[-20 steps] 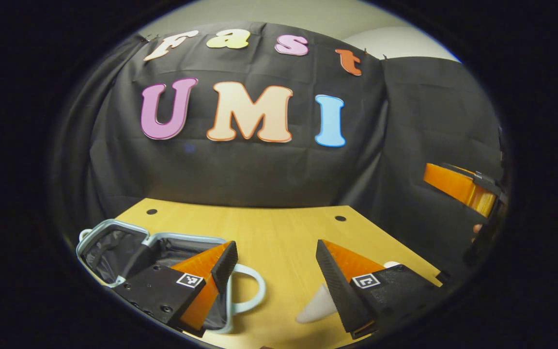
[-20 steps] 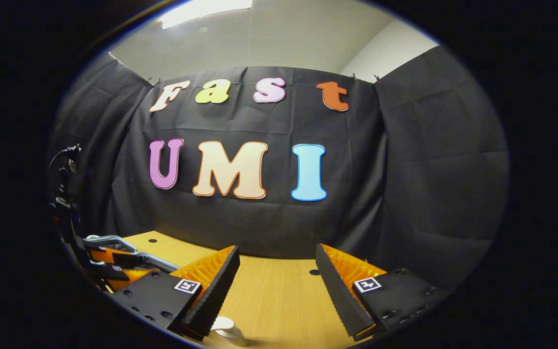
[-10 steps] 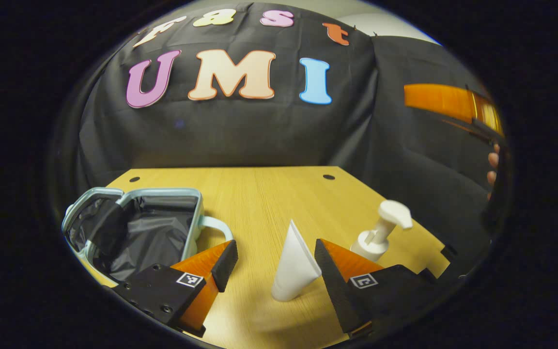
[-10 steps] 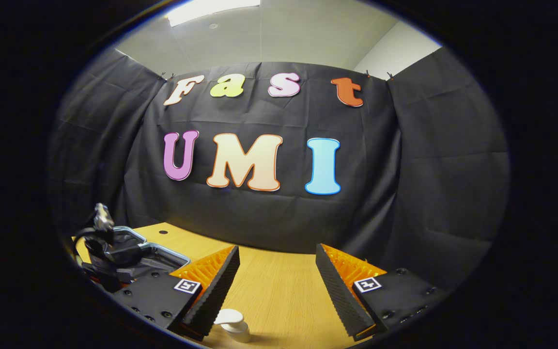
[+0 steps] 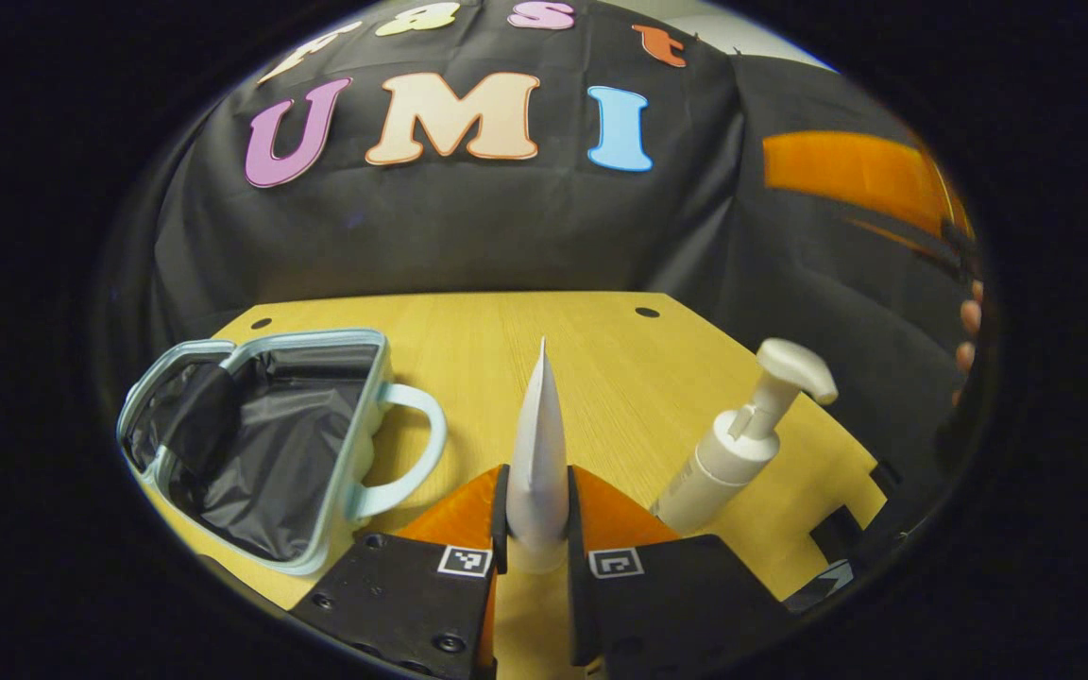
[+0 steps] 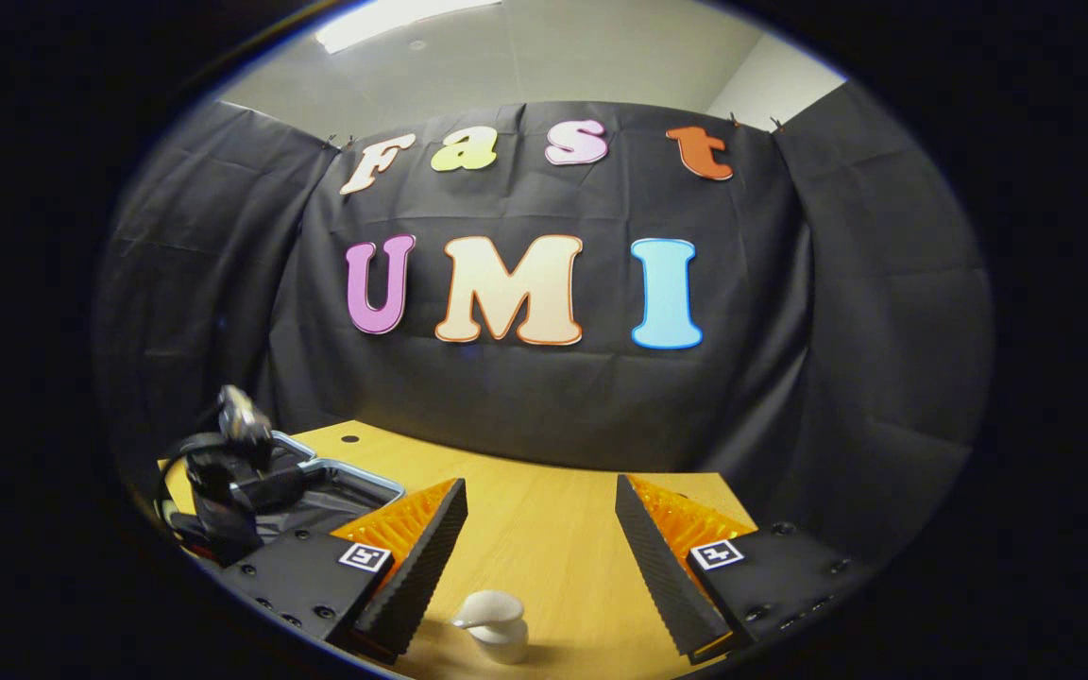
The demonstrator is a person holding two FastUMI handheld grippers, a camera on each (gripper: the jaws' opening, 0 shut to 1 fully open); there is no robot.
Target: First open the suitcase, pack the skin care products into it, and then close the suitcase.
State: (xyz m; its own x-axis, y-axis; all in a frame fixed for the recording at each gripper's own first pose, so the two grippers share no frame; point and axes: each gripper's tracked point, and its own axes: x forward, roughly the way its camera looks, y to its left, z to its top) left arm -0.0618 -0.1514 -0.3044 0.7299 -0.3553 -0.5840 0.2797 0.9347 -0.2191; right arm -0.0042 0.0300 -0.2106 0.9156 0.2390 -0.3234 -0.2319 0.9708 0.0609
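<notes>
Since the earlier frame the left gripper (image 5: 536,538) has been closed on the white tube (image 5: 538,453) — upright, crimped end up. Open suitcase (image 5: 355,416) lies to the tube's left; the right gripper (image 6: 536,552) hangs spread above the pump bottle (image 6: 495,623).

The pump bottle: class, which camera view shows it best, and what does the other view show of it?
The left gripper view shows it best: the pump bottle stands upright on the table, with its body, neck and nozzle visible. The right gripper view shows just its pump head, low between that tool's open fingers.
</notes>
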